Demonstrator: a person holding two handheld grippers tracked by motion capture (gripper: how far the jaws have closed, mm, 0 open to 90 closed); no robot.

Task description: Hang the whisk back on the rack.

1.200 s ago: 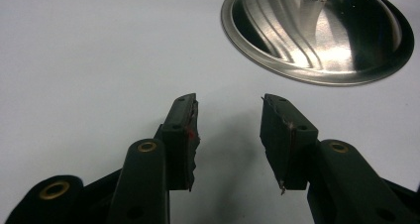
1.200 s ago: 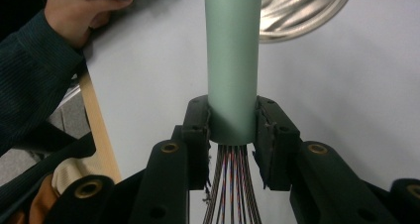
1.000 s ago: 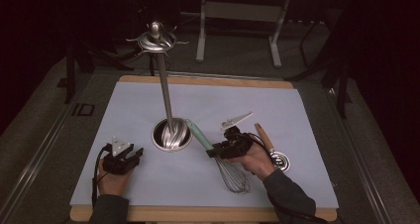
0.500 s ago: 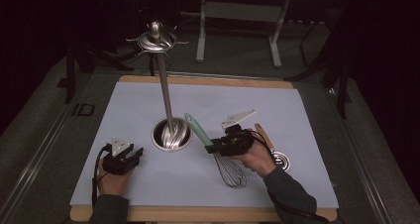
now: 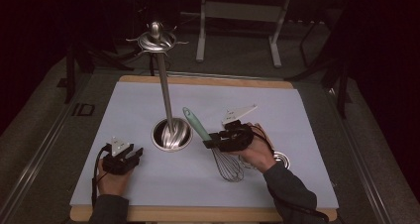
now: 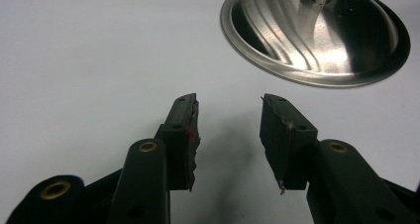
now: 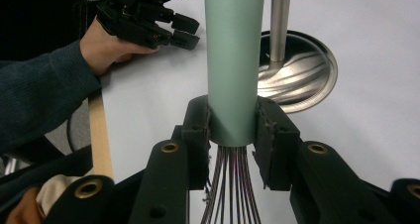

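A whisk (image 5: 218, 147) with a pale green handle (image 7: 232, 60) and wire loops is lifted off the white mat, handle tilted up and to the left. My right gripper (image 5: 212, 141) is shut on the lower end of that handle, jaws pressing both sides just above the wires (image 7: 230, 184). A steel utensil stand (image 5: 171, 134) with a round base and tall pole (image 5: 163, 87) rises at the mat's centre, hooks at its top. My left gripper (image 5: 134, 155) rests low at the front left, open with nothing between its fingers (image 6: 184, 135), pointing toward the stand's base (image 6: 317, 35).
A white mat (image 5: 148, 100) covers a wooden table (image 5: 208, 80). A small steel utensil (image 5: 281, 158) lies on the mat to the right of my right hand. Dark floor and a metal frame (image 5: 237, 11) lie beyond the far edge.
My right gripper has risen a little with the whisk, the green handle tipping more upright. The left gripper has stayed where it was.
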